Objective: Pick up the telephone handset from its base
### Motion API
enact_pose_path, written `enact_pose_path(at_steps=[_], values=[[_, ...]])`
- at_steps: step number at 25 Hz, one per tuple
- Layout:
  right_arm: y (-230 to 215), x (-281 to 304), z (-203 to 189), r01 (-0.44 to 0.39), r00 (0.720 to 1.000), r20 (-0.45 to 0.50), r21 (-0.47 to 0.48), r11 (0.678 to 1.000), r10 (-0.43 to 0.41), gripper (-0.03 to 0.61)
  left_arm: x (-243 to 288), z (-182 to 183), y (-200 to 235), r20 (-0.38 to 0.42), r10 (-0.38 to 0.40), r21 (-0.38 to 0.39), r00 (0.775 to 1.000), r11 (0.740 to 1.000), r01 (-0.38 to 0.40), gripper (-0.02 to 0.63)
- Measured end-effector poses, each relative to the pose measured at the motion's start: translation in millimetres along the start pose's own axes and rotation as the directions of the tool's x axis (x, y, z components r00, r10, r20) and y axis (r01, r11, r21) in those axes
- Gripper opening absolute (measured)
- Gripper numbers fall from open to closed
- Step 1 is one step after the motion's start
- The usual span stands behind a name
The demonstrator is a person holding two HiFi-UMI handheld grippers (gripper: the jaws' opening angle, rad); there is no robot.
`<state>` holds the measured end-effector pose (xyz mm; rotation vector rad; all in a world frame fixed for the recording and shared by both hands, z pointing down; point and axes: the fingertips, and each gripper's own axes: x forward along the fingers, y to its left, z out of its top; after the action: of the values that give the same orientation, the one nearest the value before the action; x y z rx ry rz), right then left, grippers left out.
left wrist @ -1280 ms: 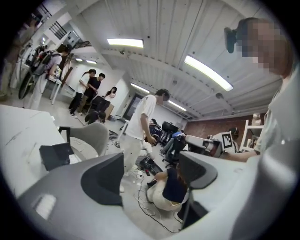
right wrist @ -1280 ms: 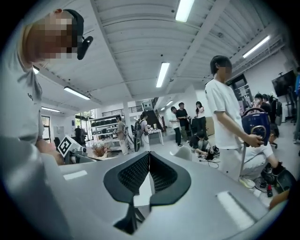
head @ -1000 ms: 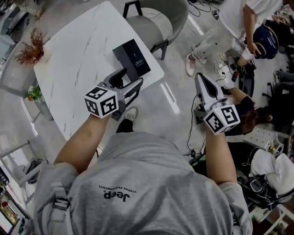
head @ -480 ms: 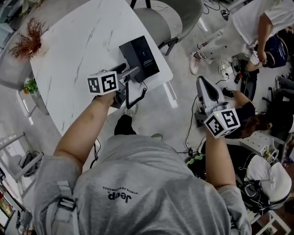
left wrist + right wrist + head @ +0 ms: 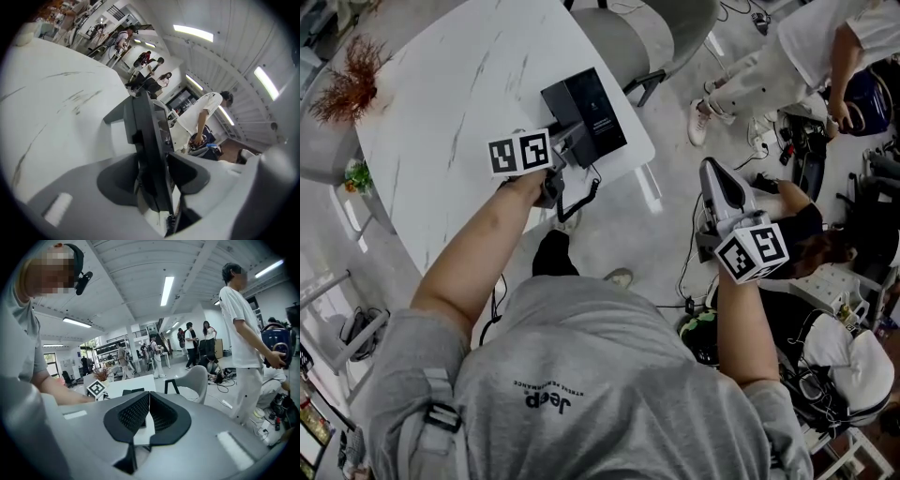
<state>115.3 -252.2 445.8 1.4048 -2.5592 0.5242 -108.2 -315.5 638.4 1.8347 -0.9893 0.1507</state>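
A black telephone base (image 5: 598,111) sits near the edge of the white marble table (image 5: 450,94). Its dark handset (image 5: 147,136) lies along the base's left side, and a coiled cord (image 5: 581,199) hangs off the table edge. My left gripper (image 5: 570,142) is at the handset. Its jaws have just been closing and now press on the handset from both sides (image 5: 152,173). My right gripper (image 5: 719,176) is held off the table to the right, above the floor. In the right gripper view its jaws (image 5: 149,397) meet at the tips with nothing between them.
A grey chair (image 5: 649,37) stands behind the table. Dried red twigs (image 5: 352,80) and a small green plant (image 5: 361,174) are at the table's left end. People (image 5: 811,42), bags and floor cables fill the right side.
My left gripper dropped forward onto the telephone, rolled its marker cube upward, and its jaws went from wide open to closed round the handset. The right gripper barely shifted.
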Motion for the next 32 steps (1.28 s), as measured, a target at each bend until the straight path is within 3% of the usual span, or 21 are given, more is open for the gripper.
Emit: enact_pose_path(at_steps=[6,9,14,20,26,32], values=[[-2,-7,0,0.023,1.000,0.004,0.016,1.000,-0.023,0.006,-6,-1,2,-0.037,0.072,0.059,0.997,0.996,-0.069,0.184],[-4,-14,3,0.040,0.999,0.015,0.020,0.999,-0.040,0.006,-11,0,-4,-0.034,0.076,0.034,0.997,0.997,-0.074,0.149],[-6,-32,13,0.062,0.997,0.039,0.019,0.998,-0.062,0.006,-25,6,-26,-0.008,0.034,0.040,0.999,0.999,-0.034,0.140],[-11,-70,31,0.104,0.990,0.096,0.015,0.994,-0.105,0.006,-49,23,-90,0.025,-0.100,0.123,0.995,0.988,0.096,0.138],[-18,-123,47,0.170,0.973,0.154,0.020,0.985,-0.171,0.006,-68,26,-188,0.016,-0.265,0.269,0.964,0.930,0.252,0.138],[-25,-197,59,0.267,0.937,0.222,0.037,0.963,-0.269,0.006,-76,11,-295,-0.068,-0.429,0.405,0.901,0.813,0.418,0.138]])
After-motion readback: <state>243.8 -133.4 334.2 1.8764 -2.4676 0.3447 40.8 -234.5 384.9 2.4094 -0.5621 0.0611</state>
